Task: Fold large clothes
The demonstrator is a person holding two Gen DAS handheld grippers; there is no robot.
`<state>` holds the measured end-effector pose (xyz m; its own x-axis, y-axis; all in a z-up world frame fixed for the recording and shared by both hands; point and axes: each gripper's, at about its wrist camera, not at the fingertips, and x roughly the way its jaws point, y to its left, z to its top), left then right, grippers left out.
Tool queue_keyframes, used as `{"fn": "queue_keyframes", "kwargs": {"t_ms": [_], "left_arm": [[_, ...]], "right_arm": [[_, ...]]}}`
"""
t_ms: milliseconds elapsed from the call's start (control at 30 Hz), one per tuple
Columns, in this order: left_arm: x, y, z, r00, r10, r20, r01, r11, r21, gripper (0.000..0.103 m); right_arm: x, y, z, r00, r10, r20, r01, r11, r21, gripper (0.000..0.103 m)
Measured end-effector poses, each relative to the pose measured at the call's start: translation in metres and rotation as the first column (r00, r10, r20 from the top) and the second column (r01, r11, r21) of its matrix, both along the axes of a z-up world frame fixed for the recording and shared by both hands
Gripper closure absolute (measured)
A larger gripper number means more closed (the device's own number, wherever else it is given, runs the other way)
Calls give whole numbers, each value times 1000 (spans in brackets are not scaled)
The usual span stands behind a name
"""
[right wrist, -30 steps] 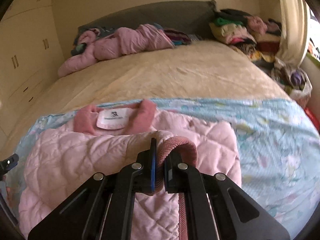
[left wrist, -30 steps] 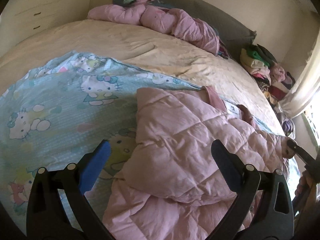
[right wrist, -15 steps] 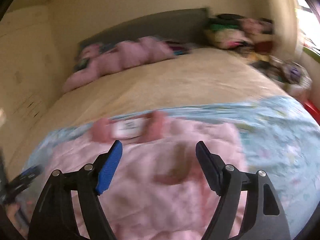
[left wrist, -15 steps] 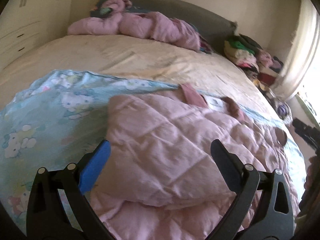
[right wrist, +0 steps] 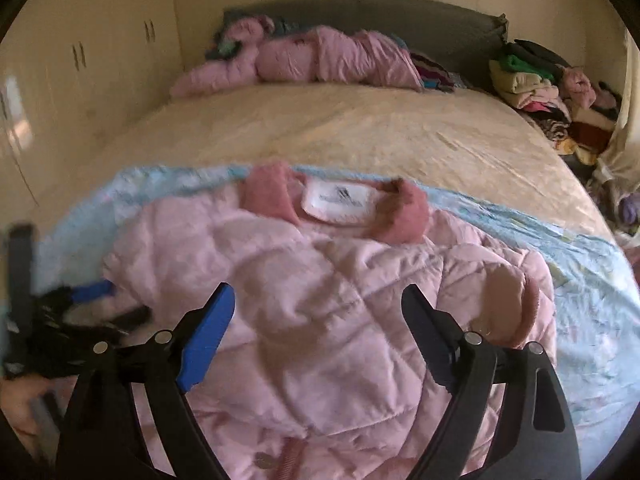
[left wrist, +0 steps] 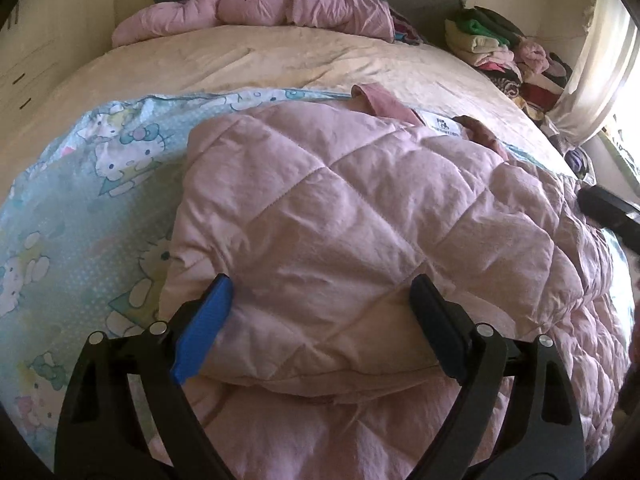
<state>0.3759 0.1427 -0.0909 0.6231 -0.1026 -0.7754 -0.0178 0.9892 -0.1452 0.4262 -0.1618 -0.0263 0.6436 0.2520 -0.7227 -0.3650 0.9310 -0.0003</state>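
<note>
Pink quilted jacket (right wrist: 320,320) lies partly folded.

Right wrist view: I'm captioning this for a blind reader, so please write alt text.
A pink quilted jacket lies on a blue cartoon-print sheet on a bed; the open right gripper hovers over it, holding nothing. Its jaws have just been opening.

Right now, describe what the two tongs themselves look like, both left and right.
The left tongs and right tongs look the same: a black plastic frame of two angled arms with triangular cut-outs and silver rivets at the joints. On each, one flat finger pad is bright blue and the other dark navy. No cables or markings show.
</note>
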Motion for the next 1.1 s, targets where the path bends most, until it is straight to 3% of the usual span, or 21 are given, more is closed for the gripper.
{"fn": "queue_keyframes", "kwargs": {"t_ms": [167,500,800,1100], "left_arm": [[0,-1,0,1000,0,-1,0,1000,1,19],[1,-3,-4,1000,-3,-4,3,1000,9,19],[2,-6,-4,1000,2,-7,-2,1000,17,20],[0,-7,4,1000,-1,-10,1,1000,16,20]], "right_arm": [[15,2,-31,998,-24,-65,20,997,-68,18],[31,-4,-70,987,-22,-161,19,1000,-23,8],[31,-3,-77,987,-34,-157,31,999,-19,7],[27,-9,-63,985,-13,-173,15,1000,6,7]]}}
